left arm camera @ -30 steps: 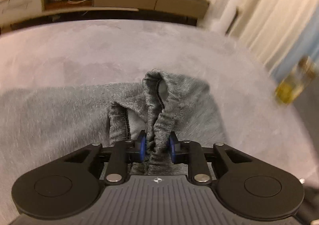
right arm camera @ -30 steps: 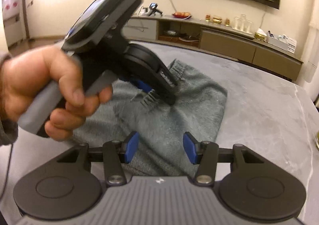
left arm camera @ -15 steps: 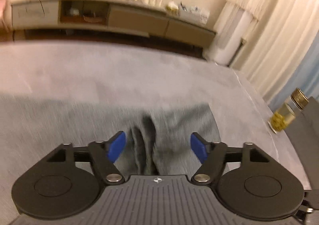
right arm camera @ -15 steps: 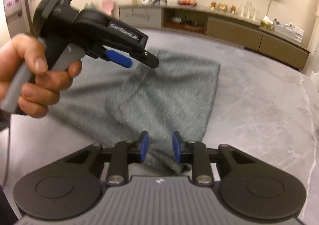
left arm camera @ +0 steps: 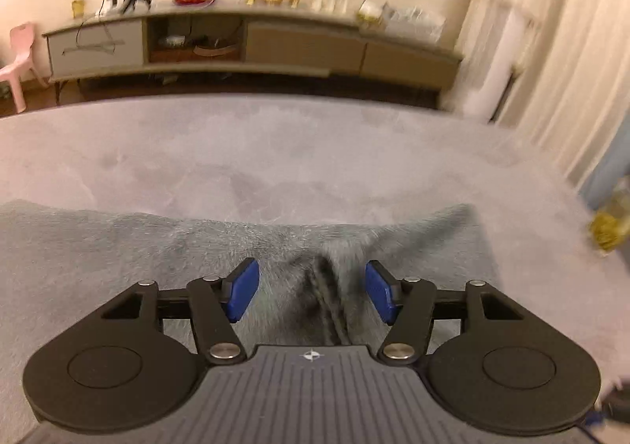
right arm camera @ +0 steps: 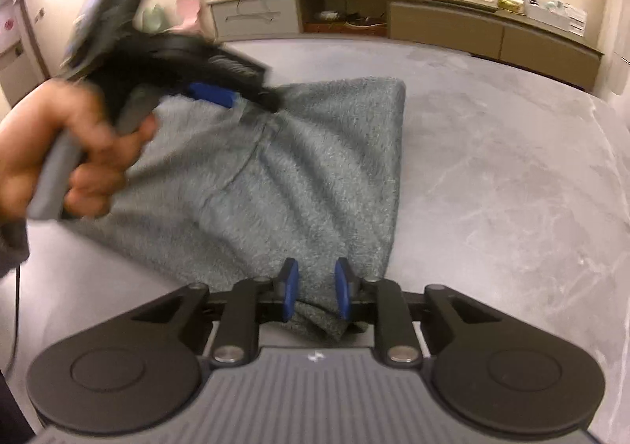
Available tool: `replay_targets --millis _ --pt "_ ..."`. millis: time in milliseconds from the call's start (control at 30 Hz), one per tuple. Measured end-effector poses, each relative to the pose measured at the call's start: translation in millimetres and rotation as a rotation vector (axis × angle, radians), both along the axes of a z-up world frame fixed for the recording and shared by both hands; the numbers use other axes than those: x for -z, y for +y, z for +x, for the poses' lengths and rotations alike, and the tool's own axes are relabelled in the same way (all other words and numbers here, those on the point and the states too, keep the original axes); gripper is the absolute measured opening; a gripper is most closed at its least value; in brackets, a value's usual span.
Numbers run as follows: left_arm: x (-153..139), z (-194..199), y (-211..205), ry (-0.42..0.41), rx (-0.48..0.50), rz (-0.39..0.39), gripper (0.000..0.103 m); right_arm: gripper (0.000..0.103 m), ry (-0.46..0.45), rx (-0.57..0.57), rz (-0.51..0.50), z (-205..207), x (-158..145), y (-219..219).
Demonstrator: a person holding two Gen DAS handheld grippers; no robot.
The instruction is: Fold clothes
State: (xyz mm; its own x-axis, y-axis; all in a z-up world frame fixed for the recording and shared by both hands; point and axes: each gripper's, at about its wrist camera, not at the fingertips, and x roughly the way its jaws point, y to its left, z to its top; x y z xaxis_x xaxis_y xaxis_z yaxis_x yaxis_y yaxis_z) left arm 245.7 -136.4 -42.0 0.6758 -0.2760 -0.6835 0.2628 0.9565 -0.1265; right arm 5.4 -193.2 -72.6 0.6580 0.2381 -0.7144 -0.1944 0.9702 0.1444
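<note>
Your right gripper (right arm camera: 315, 294) pinches the grey garment (right arm camera: 307, 176) corner; your left gripper (left arm camera: 311, 294) stands wide over a ridge, probably mid-fold; next, close on that ridge

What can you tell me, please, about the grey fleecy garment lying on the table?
The grey fleecy garment looks like soft, fuzzy knit, folded over with rounded edges and wrinkled by diagonal creases. It lies on the grey marbled table. The right tongs are closed on its near corner. The left tongs are open above a dark bunched ridge in the fabric; whether they touch it is unclear, since that view is blurred.
</note>
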Motion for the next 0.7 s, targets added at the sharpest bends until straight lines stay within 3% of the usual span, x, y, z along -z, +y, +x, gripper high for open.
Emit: replay_targets --millis 67,200,300,367,400,433,500,600,700 --pt "6.7 -14.4 -0.2 0.006 0.033 0.012 0.064 0.024 -0.031 -0.007 0.039 -3.1 -5.2 -2.5" --pt "20.0 -43.1 -0.5 0.019 0.100 0.036 0.066 0.022 0.064 -0.015 -0.011 4.2 10.7 6.3" --pt "21.5 -53.3 -0.9 0.035 0.125 0.031 0.066 0.028 0.026 0.013 -0.009 -2.7 5.2 4.6" --pt "11.7 -46.1 -16.7 0.034 0.164 0.049 0.066 0.047 -0.012 0.072 0.020 -8.4 -1.1 -3.7" --pt "6.7 -42.5 -24.6 0.033 0.183 0.057 0.069 0.068 -0.030 0.113 0.024 -9.2 -2.1 -9.3" --pt "1.8 -38.8 -32.4 0.033 0.202 0.066 0.076 0.077 -0.036 0.153 0.023 -7.8 -0.9 -14.8" --pt "-8.0 -31.6 -48.2 0.032 0.240 0.083 0.091 0.071 0.005 0.197 0.032 -0.8 7.3 -22.2" --pt "-22.7 -20.8 -71.8 0.030 0.298 0.109 0.095 0.016 0.079 0.166 0.053 7.8 16.8 -17.8" --pt "-34.8 -7.8 -97.2 0.032 0.354 0.143 0.096 0.010 -0.035 0.122 -0.024 -5.3 4.6 1.7"
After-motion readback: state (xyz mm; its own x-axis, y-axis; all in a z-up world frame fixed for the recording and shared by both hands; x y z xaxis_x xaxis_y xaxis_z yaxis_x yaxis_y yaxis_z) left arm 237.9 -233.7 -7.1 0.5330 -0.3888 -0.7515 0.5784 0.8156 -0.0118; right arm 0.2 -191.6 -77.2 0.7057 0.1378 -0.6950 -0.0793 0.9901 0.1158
